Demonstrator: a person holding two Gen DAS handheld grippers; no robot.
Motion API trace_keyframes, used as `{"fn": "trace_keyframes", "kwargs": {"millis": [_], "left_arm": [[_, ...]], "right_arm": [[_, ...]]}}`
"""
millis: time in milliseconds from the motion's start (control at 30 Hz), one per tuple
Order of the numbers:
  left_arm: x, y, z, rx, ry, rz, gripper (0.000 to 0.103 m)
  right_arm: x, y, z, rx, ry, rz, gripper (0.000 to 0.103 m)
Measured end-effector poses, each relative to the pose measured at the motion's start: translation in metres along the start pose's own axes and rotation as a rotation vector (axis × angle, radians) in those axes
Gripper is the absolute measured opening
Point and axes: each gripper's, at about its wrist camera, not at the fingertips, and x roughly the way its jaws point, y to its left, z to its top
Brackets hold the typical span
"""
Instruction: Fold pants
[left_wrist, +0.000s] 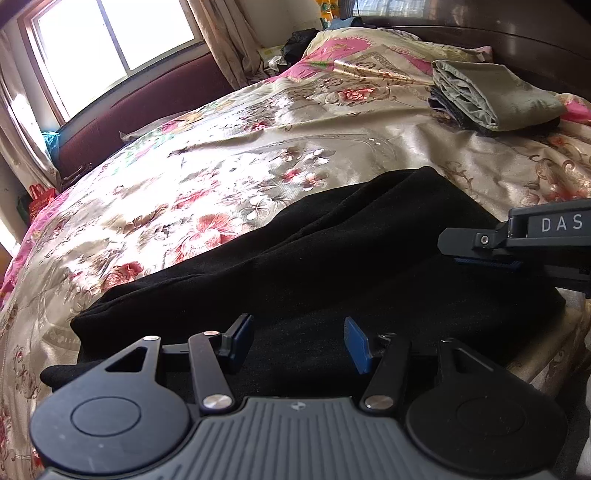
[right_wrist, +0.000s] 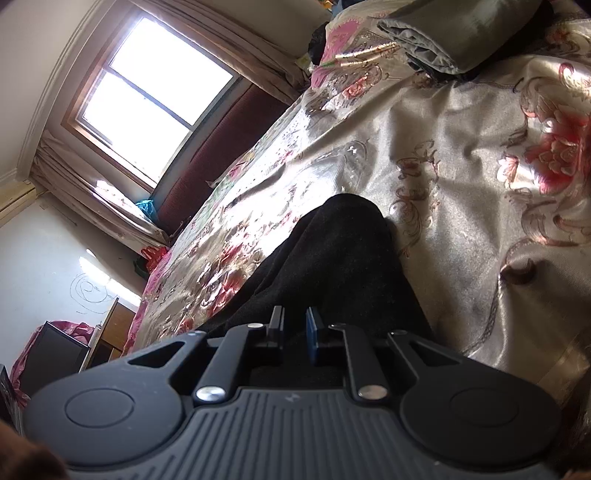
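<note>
Folding in progress, item: black pants (left_wrist: 295, 258), qty 1, lying on bed w/ floral satin bedspread (left_wrist: 221, 147), near its front edge. Condition: already doubled into a long flat band, several layers showing along the far edge; cuff end at left, other end under right gripper. Judged approx. halfway: legs look laid together, but the band is not yet folded across its length. Left to do, likely: one or two cross folds, then smoothing.

Left gripper (left_wrist: 299, 343), qty 1: fingers stand wide apart, nothing between them, hovering just above the near edge of the pants.

Right gripper (right_wrist: 295, 332), qty 1: fingers narrow, only a slim gap. Black cloth lies right below and ahead; cannot tell if any fabric is pinched.

Other stock: folded grey-green bundle (left_wrist: 495, 96), qty 1, at far right of bed, well apart from pants. Window (left_wrist: 114, 40), qty 1, w/ curtains.
</note>
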Motion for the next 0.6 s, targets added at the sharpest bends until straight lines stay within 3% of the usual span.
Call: {"fn": "trace_keyframes", "kwargs": {"millis": [600], "left_arm": [[-0.008,-0.013,0.008,0.067,0.003,0.053,0.069]], "right_arm": [[0.003,-0.010,0.003,0.039,0.015,0.056,0.015]]}}
